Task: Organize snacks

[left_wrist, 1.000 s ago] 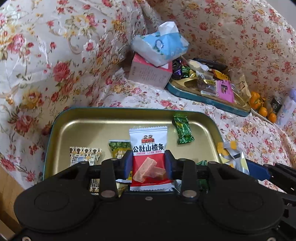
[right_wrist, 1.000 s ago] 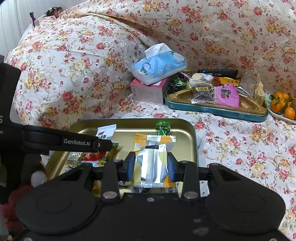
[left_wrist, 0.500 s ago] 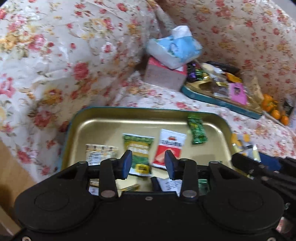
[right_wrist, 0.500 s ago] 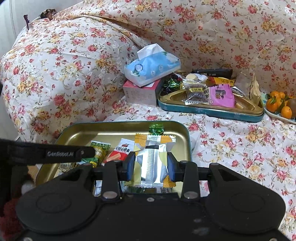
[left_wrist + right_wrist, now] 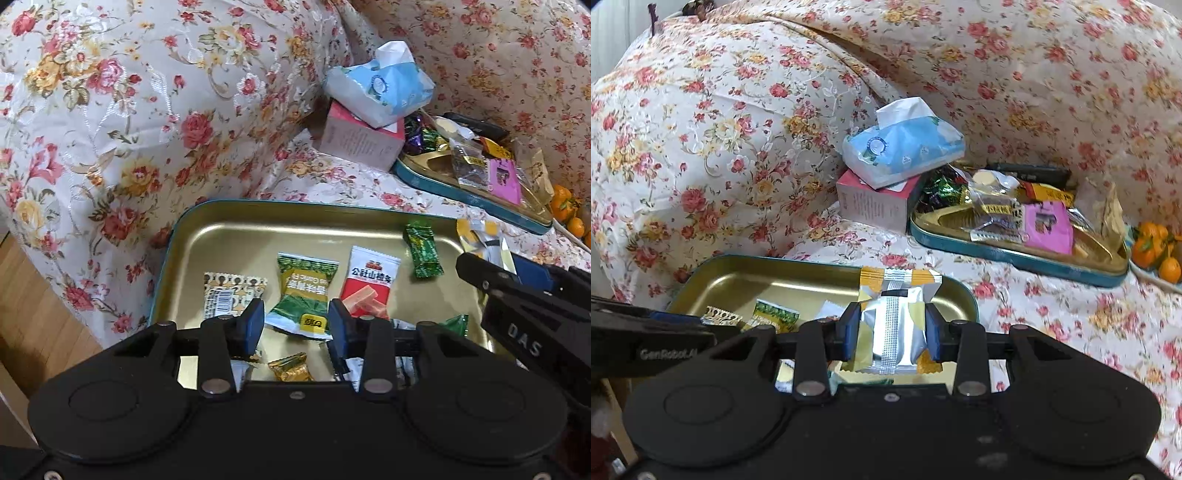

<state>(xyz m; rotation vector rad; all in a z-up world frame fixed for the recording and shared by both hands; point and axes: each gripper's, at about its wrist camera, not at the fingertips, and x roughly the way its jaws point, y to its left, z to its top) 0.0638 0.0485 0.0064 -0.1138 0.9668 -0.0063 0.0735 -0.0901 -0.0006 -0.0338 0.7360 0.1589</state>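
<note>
A gold tray with a teal rim [image 5: 236, 236] lies on the floral sofa and holds several snack packets. My left gripper [image 5: 295, 321] is open and empty above its near edge, over a green packet [image 5: 301, 295]. A red-and-white packet [image 5: 369, 280] lies in the tray beside it. My right gripper [image 5: 892, 332] is shut on a silver-and-yellow packet [image 5: 894, 325], held above the tray's right part [image 5: 738, 275]. The right gripper also shows at the right of the left wrist view [image 5: 524, 295].
A second tray [image 5: 1015, 254] heaped with snacks sits further back right. A blue tissue pack [image 5: 905, 147] rests on a pink box [image 5: 875, 203]. Oranges [image 5: 1156, 247] lie at the far right. The sofa armrest rises on the left, wooden floor below it.
My left gripper let go of the red-and-white packet, which now lies in the tray, and drew back to the left. My right gripper kept its packet and rose a little.
</note>
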